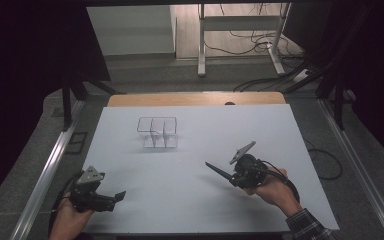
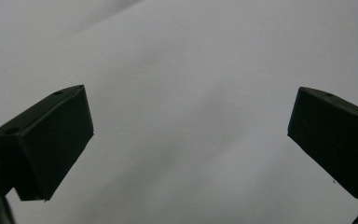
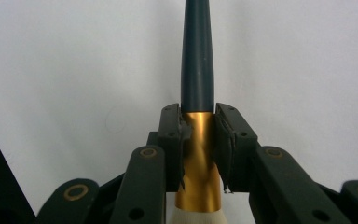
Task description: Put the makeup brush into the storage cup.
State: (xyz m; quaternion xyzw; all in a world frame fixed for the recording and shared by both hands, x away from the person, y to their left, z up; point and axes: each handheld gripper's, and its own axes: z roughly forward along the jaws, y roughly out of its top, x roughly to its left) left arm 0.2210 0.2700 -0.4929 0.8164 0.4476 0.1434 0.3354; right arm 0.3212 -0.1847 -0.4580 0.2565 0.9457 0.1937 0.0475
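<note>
In the high view: white surface (image 1: pixel 190 200) with a clear, partitioned organiser (image 1: pixel 157 132) standing toward its far middle. Left gripper (image 1: pixel 120 195) held low at the near left corner, jaws pointing right, well apart from the organiser. Right gripper (image 1: pixel 230 177) held at the near right by a hand (image 1: pixel 272 192) in a plaid sleeve (image 1: pixel 310 227), pointing left and slightly away from the person. Brush (image 1: pixel 216 171) projecting from its jaws as a dark tapered handle, tip just above the surface, near-right of the organiser and well apart from it.

In the left gripper view: two black jaw pads (image 2: pixel 51 140) set wide apart, nothing between them, plain white surface (image 2: pixel 191 93) beyond. Left gripper (image 2: pixel 191 140) therefore wide open and empty.

In the right gripper view: right gripper (image 3: pixel 199 140) closed on the brush (image 3: pixel 197 60), pads (image 3: pixel 170 140) pressing both sides of the gold ferrule. Dark handle extending straight ahead past the jaw tips; pale bristles visible at the bottom edge, behind the grip. White surface (image 3: pixel 74 70) as background.
</note>
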